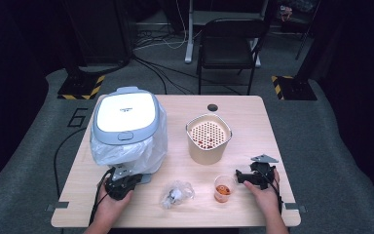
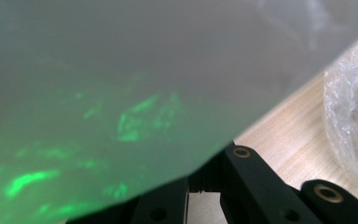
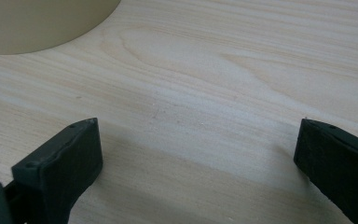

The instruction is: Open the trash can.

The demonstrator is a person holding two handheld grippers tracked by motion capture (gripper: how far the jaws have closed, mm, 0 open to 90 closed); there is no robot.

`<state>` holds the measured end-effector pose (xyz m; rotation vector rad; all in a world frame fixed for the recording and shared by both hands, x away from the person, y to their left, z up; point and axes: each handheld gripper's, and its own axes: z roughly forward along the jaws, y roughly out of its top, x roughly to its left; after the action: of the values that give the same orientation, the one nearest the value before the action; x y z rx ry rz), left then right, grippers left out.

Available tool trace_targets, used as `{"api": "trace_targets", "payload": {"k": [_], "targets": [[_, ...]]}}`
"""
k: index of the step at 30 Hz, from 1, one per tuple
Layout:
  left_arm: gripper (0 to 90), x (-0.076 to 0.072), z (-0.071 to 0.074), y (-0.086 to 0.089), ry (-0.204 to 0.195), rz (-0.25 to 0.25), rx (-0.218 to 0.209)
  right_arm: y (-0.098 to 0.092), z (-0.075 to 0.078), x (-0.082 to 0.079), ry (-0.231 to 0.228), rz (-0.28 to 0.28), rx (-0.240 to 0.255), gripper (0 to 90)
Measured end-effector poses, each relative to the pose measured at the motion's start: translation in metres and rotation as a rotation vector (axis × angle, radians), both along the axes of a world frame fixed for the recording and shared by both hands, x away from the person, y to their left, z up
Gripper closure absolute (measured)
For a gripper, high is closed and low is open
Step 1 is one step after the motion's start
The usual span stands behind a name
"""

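While the left gripper (image 1: pixel 126 181) sits at the foot of the bag (image 1: pixel 148 146) that wraps the cooker (image 1: pixel 125 117), the high view suggests the step in hand is pulling that film off or straightening it; it will likely go best with a slow, low pull along the worktop (image 1: pixel 253 122), so the film neither tears nor drags the cooker. In the same view the right gripper (image 1: pixel 246 176) rests near the cup (image 1: pixel 223 188), with the basket (image 1: pixel 208 138) behind and a crumpled wrapper (image 1: pixel 176 194) between the hands.

In the left gripper view, cloudy film (image 2: pixel 121 93) drapes over the jaws, which stand together; whether a fold is pinched between them I cannot tell.

In the right gripper view, the jaws stand wide apart over bare wood (image 3: pixel 196 93), holding nothing, the basket's wall (image 3: pixel 42 23) ahead.
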<state>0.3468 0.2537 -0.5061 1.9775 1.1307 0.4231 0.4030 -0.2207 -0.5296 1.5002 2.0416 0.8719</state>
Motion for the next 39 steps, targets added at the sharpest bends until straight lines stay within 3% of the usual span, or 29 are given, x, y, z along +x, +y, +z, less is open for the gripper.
{"api": "trace_targets", "payload": {"k": [5, 7, 8, 12, 14, 16, 17, 20, 23, 25, 27, 32, 36, 39], "targets": [[90.0, -0.002, -0.003, -0.002, -0.021, 0.003, 0.011, 0.0, 0.0, 0.0, 0.0, 0.0, 0.0, 0.4], [90.0, -0.002, -0.003, -0.001, -0.029, -0.02, 0.027, 0.0, 0.0, 0.0, 0.0, 0.0, 0.0, 0.4], [90.0, -0.002, -0.004, -0.002, -0.024, 0.004, 0.01, 0.0, 0.0, 0.0, 0.0, 0.0, 0.0, 0.4], [90.0, -0.001, -0.006, -0.004, -0.01, 0.012, 0.017, 0.0, 0.0, 0.0, -0.001, 0.0, 0.0, 0.4], [90.0, -0.001, -0.008, -0.005, -0.004, 0.015, 0.03, 0.0, 0.0, 0.0, 0.0, 0.0, 0.0, 0.4], [90.0, 0.001, -0.009, -0.005, 0.008, -0.014, 0.057, 0.0, 0.0, 0.0, 0.0, 0.0, -0.001, 0.4], [90.0, -0.001, -0.009, -0.008, 0.011, 0.04, 0.044, 0.0, 0.0, 0.0, 0.0, 0.0, 0.0, 0.4], [90.0, 0.001, -0.008, -0.006, 0.019, 0.01, 0.051, 0.0, 0.0, 0.0, 0.0, 0.001, 0.0, 0.5], [90.0, 0.0, -0.009, -0.008, 0.022, 0.038, 0.034, 0.0, 0.0, 0.0, 0.003, -0.006, 0.003, 1.0], [89.9, 0.0, -0.009, -0.007, 0.016, 0.025, 0.05, -0.001, 0.001, 0.0, 0.001, -0.001, 0.002, 4.7], [89.9, -0.001, -0.008, -0.008, 0.015, 0.023, 0.063, -0.001, 0.004, -0.002, -0.001, 0.002, 0.0, 15.6], [89.8, -0.001, -0.008, -0.009, 0.015, 0.028, 0.059, 0.001, 0.009, -0.003, 0.009, 0.001, 0.002, 29.6], [89.8, 0.0, -0.008, -0.008, 0.016, 0.02, 0.063, 0.001, 0.017, -0.006, -0.025, 0.003, -0.025, 29.8], [89.8, 0.0, -0.008, -0.008, 0.02, 0.027, 0.053, 0.002, 0.021, -0.008, -0.019, 0.01, -0.024, 29.6]]}}
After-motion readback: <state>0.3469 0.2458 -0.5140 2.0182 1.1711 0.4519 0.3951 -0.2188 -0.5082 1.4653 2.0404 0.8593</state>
